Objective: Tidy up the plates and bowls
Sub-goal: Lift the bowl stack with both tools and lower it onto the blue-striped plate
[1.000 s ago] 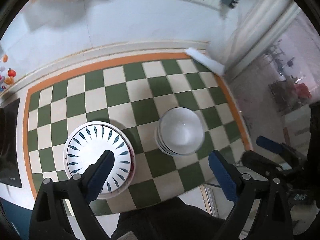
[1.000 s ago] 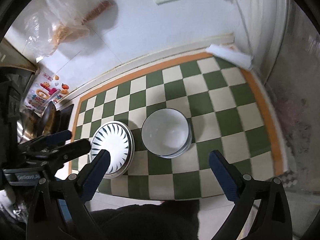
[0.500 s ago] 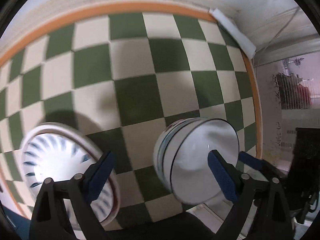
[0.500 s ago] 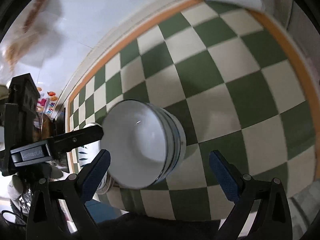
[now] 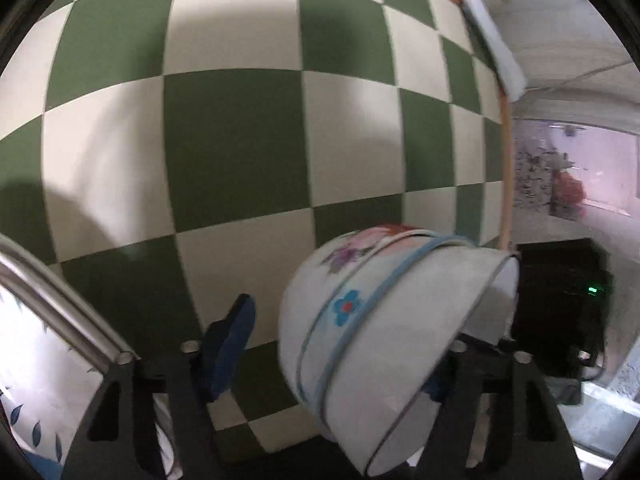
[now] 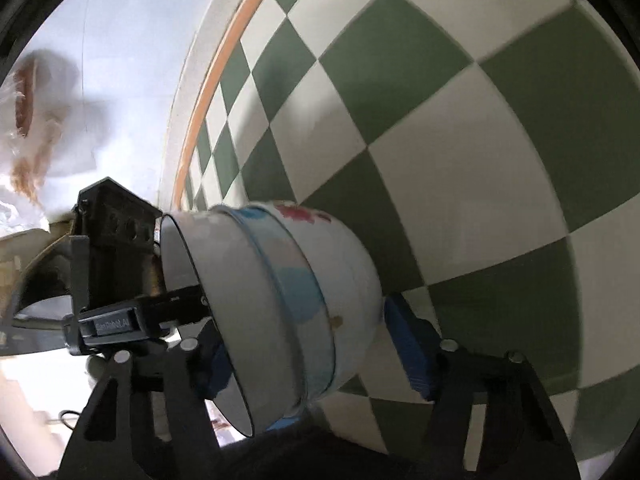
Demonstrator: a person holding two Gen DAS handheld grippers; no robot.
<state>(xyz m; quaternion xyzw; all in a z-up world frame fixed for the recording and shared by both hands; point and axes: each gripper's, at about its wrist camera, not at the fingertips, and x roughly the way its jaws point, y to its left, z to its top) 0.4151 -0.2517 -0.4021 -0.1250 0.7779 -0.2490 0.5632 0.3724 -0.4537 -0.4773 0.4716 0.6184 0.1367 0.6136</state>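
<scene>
A stack of nested white bowls with flower and blue-line patterns (image 5: 380,332) fills the space between the fingers of my left gripper (image 5: 340,344); its blue pads sit at the stack's two sides. The same stack (image 6: 280,312) lies between the fingers of my right gripper (image 6: 316,344). Both grippers straddle the stack from opposite sides, jaws wide, close to the checked cloth. I cannot tell whether the pads press the bowls. A white plate with blue leaf marks (image 5: 36,396) shows at the left wrist view's lower left.
The green and cream checked tablecloth (image 5: 240,140) with an orange border covers the table. A folded white cloth (image 5: 492,40) lies at the far right corner. The left gripper's black body (image 6: 116,264) shows beside the bowls. A plastic bag (image 6: 28,92) hangs on the white wall.
Both grippers have dropped from high above the table down to the bowl stack, which now sits between their fingers. The views are much closer to the cloth.
</scene>
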